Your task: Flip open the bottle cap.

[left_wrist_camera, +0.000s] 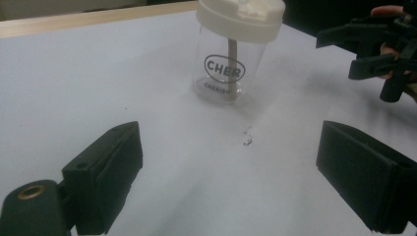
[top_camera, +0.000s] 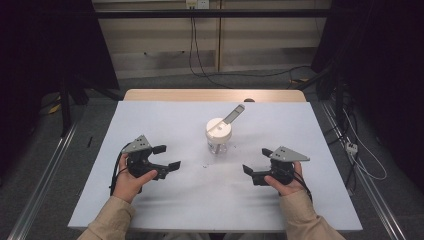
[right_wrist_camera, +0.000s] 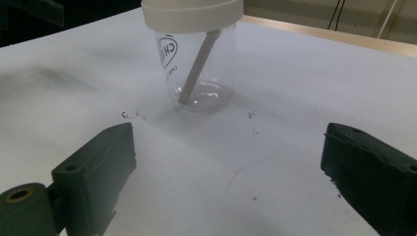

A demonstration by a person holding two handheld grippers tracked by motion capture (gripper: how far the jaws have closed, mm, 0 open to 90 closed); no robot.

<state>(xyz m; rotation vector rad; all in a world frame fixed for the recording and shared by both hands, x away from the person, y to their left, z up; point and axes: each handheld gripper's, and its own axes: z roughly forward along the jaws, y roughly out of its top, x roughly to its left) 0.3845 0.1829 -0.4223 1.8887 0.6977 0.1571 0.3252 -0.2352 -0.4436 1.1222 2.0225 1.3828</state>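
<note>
A clear plastic jar [top_camera: 218, 141] with a cream lid [top_camera: 219, 129] stands upright in the middle of the white table cover. A grey-white stick [top_camera: 233, 114] pokes out through the lid, leaning to the back right. In the left gripper view the jar [left_wrist_camera: 227, 69] bears black lettering. In the right gripper view the stick [right_wrist_camera: 196, 69] reaches down to the bottom of the jar [right_wrist_camera: 199, 73]. My left gripper [top_camera: 167, 157] is to the jar's left, open, nothing between its jaws. My right gripper [top_camera: 258, 161] is to the jar's right, open and holding nothing. Both point toward the jar.
A white sheet [top_camera: 165, 120] covers the wooden table [top_camera: 215, 95]. Small dark specks [left_wrist_camera: 247, 141] lie on the sheet just in front of the jar. Cables [top_camera: 365, 165] and metal rails run along the floor on either side of the table.
</note>
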